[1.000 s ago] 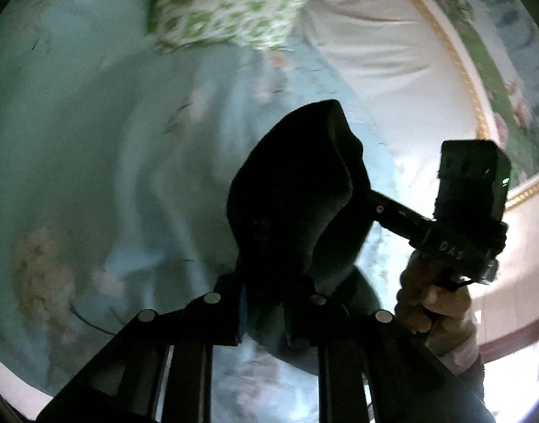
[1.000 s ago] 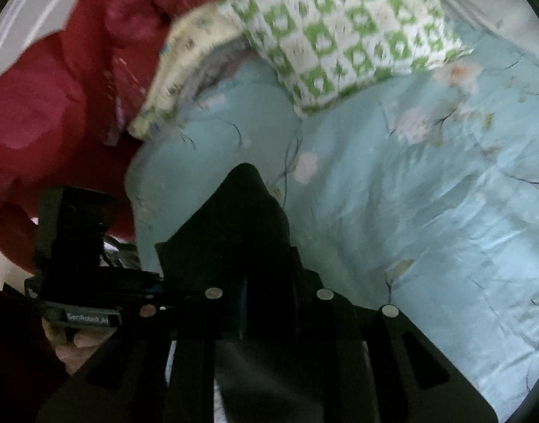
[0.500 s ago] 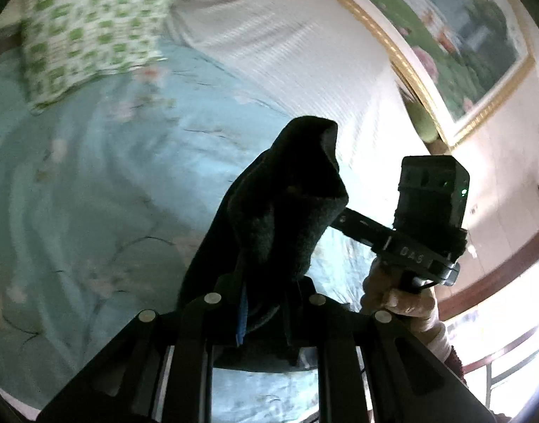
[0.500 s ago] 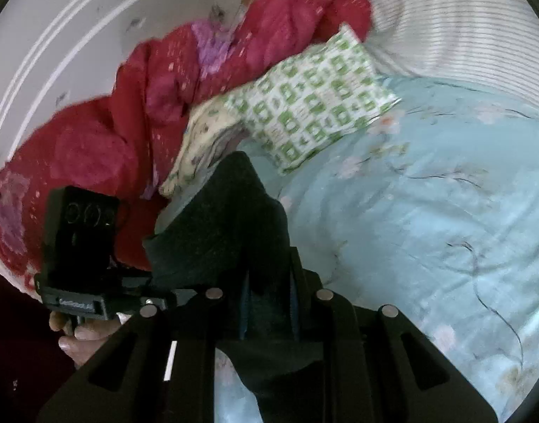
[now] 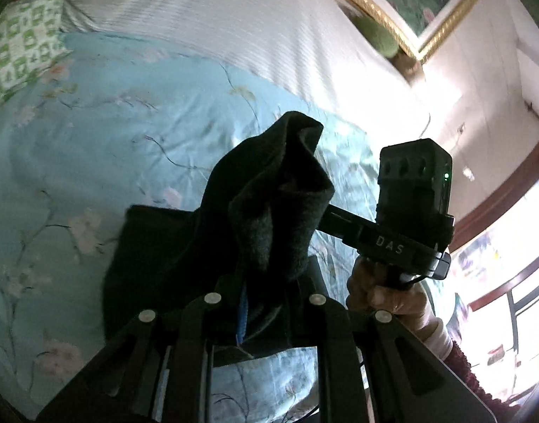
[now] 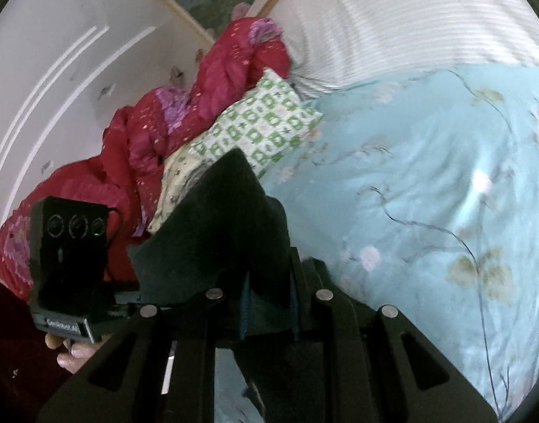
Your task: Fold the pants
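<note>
The dark pants are lifted above the light blue floral bedspread. My left gripper is shut on a bunched fold of the pants; the cloth hides its fingertips and hangs down to the left. My right gripper is shut on another part of the pants, which rises in a peak in front of it. Each gripper's body shows in the other view, the right one close to the right of the left, the left one at lower left.
A green-and-white patterned pillow and a red quilt lie at the head of the bed. A white striped sheet lies along the wall. A gold-framed picture hangs above. A bright window is at right.
Both grippers have risen and tilted up with the pants in them; the views now show more wall, picture and window. The pants hang higher above the bedspread.
</note>
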The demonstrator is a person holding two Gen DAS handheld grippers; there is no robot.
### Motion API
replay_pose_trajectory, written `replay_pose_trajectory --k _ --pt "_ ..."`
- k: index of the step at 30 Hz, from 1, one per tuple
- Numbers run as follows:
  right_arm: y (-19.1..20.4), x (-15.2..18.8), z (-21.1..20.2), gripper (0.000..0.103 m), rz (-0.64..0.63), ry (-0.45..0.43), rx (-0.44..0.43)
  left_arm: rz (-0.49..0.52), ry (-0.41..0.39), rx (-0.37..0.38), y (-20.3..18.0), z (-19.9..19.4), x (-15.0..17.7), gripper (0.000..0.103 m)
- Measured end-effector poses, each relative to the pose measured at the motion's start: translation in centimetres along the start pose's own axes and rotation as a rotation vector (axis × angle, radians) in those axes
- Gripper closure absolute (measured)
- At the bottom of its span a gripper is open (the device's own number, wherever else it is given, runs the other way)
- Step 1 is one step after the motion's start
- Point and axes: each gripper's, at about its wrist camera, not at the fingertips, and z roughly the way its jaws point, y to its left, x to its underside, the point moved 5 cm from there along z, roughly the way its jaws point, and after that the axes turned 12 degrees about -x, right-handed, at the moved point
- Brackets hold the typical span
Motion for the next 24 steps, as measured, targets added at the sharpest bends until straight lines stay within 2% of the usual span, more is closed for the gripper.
replay_pose_trajectory --k 7,17,21,24 --pt "-2.1 2.8 -2.8 0.083 0.068 -0.074 -0.003 0.09 0.037 -0.037 -2.7 2.6 1.7 0.088" --pt "-3.5 5.8 -5.7 0.083 0.113 -0.104 0.052 0.2 0.059 -0.066 -5.5 5.3 4.3 0.088" --pt "-4.1 6.9 -7.0 0.082 0.138 -0.116 0.103 0.244 0.082 -0.062 -6.5 6.8 5.2 0.086" --pt "-5.0 7.9 -8.1 0.077 0.177 -0.119 0.177 0.256 0.107 -0.056 -6.7 8.0 5.5 0.082"
